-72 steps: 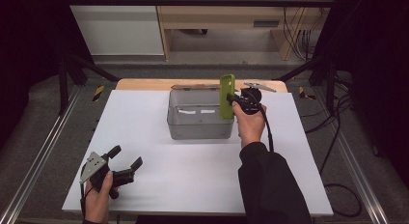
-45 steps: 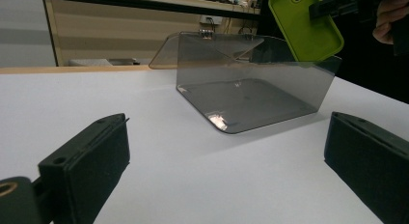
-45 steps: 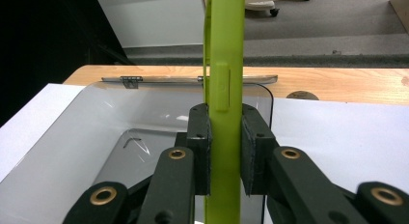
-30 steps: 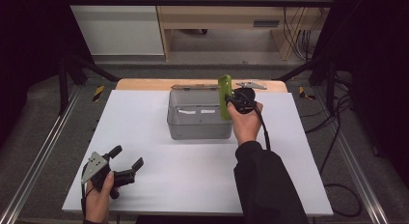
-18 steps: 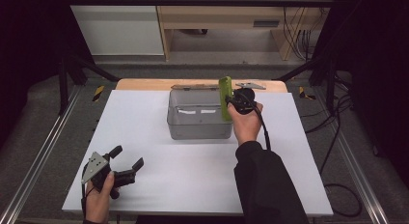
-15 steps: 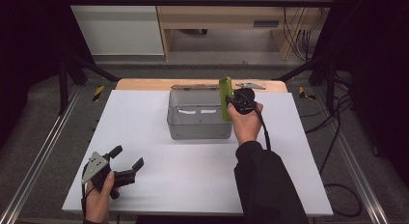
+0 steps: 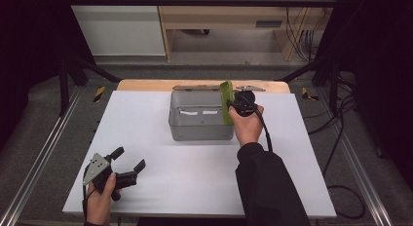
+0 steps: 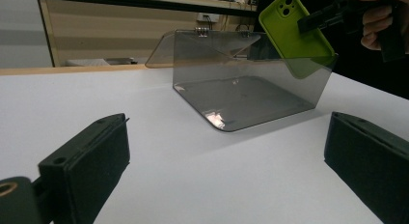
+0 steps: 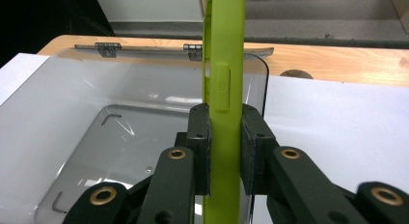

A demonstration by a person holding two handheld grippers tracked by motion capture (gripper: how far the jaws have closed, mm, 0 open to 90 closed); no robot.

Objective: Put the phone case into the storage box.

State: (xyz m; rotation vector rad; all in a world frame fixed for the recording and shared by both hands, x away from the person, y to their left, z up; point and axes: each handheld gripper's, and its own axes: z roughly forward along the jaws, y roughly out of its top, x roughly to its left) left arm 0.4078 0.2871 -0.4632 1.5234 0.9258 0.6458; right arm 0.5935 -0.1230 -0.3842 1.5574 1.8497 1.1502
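Down at the near left corner of the table [image 7: 160, 114], our left gripper [image 7: 130, 163] rests low with its jaws spread wide and nothing between them; we keep it parked there, we judge, so that it stays out of the way and its camera looks across the white surface at the work; from the left gripper view the box [image 8: 251, 84] sits well apart from it, farther up the table.

Moving to the middle, the box [image 7: 199, 116] is a clear smoky container with its hinged lid thrown back behind it, lying toward the wooden edge; the lid is open, we take it, so that something can go in from above; its floor looks bare apart from some reflections.

At the box's right wall, our right gripper [image 7: 233, 108] pinches the green phone case [image 7: 225, 102] across its thin sides, jaws closed on it; in the right gripper view the pads [image 9: 200, 147] press both faces of the case [image 9: 223, 89], which stands on edge between them, rising straight up; held that way it presents its narrow profile to the opening, which we judge suits sliding it down inside; from the left gripper view the case [image 8: 294, 33] hangs tilted over the right rim, its lower end dipping behind the wall, its camera cut-out uppermost; whether it touches the floor yet we cannot tell.
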